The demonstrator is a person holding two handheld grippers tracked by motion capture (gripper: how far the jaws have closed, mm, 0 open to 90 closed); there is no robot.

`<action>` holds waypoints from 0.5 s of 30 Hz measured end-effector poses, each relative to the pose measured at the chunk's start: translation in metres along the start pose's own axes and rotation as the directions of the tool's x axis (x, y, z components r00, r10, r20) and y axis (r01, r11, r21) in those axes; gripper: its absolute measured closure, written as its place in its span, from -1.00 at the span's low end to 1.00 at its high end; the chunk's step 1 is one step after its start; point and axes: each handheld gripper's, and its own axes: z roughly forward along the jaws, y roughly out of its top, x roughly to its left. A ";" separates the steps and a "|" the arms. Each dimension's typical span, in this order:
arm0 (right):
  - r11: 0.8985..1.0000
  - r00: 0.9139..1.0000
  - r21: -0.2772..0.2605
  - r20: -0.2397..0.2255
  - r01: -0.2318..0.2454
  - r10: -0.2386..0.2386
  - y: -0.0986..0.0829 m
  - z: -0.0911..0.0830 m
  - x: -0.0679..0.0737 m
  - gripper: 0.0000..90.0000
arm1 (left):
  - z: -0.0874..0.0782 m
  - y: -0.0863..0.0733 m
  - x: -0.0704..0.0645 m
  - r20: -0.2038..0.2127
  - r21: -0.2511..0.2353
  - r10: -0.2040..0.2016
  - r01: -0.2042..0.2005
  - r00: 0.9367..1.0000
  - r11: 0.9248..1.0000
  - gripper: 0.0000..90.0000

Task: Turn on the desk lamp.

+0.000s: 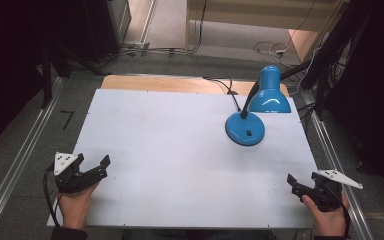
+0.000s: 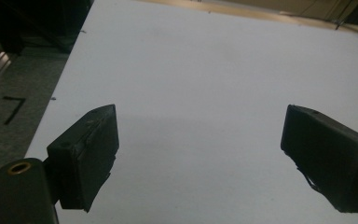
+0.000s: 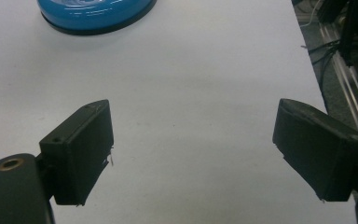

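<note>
Worktop point(image 1: 180, 165), white, bearing one blue desk lamp point(image 1: 252, 112) far right; two tongs, left point(image 1: 92, 167) and right point(image 1: 300, 182), both spread, gripping nothing.

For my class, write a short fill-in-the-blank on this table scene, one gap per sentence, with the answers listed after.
1. The lamp standing on the white table is coloured ____.
2. The lamp stands nearer the ____ gripper.
3. The jaws of the left gripper are spread ____, with nothing between them.
4. The right gripper holds ____.

Missing words: blue; right; open; nothing
</note>
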 end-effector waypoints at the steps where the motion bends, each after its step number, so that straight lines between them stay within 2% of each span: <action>1: 1.000 1.000 0.007 -0.010 -0.018 0.018 0.000 0.002 -0.001 -0.76 | 0.005 -0.005 0.001 -0.014 0.032 -0.011 0.012 1.000 0.999 -0.74; 2: 0.999 0.999 0.015 -0.018 -0.031 0.031 0.000 0.005 -0.001 -0.76 | 0.005 -0.005 0.001 -0.014 0.032 -0.011 0.012 1.000 0.999 -0.74; 3: 0.999 0.999 0.015 -0.018 -0.031 0.031 0.000 0.005 -0.001 -0.76 | 0.010 -0.006 0.001 -0.016 0.060 -0.016 0.017 1.000 0.998 -0.74; 4: 0.999 0.999 0.022 -0.021 -0.031 0.032 0.001 0.007 -0.001 -0.76 | 0.011 -0.005 0.001 -0.016 0.068 -0.022 0.023 1.000 0.997 -0.74; 5: 1.000 1.000 0.019 -0.018 0.005 -0.004 0.002 0.006 0.002 -0.76 | 0.009 -0.003 0.000 -0.013 0.055 -0.026 0.026 1.000 0.998 -0.74; 7: 1.000 0.999 0.012 -0.033 -0.005 0.005 0.001 0.005 0.002 -0.76 | 0.004 -0.001 -0.003 -0.007 0.011 -0.014 0.014 1.000 1.000 -0.73; 8: 1.000 1.000 0.016 -0.028 0.004 -0.003 0.001 0.007 0.003 -0.76 | 0.007 -0.002 -0.005 -0.012 0.040 0.015 -0.014 1.000 0.999 -0.73; 9: 1.000 1.000 0.017 -0.027 0.013 -0.012 0.002 0.008 0.003 -0.76 | 0.008 -0.002 -0.006 -0.015 0.048 0.019 -0.018 1.000 0.999 -0.74; 11: 1.000 0.999 0.002 -0.026 0.029 -0.029 0.003 0.006 0.004 -0.76 | 0.004 -0.002 -0.007 -0.008 0.031 0.016 -0.015 1.000 0.999 -0.74; 15: 0.999 0.999 -0.010 -0.017 0.037 -0.037 0.003 0.001 0.003 -0.76 | 0.005 -0.003 -0.006 -0.006 0.037 0.021 -0.020 1.000 0.999 -0.74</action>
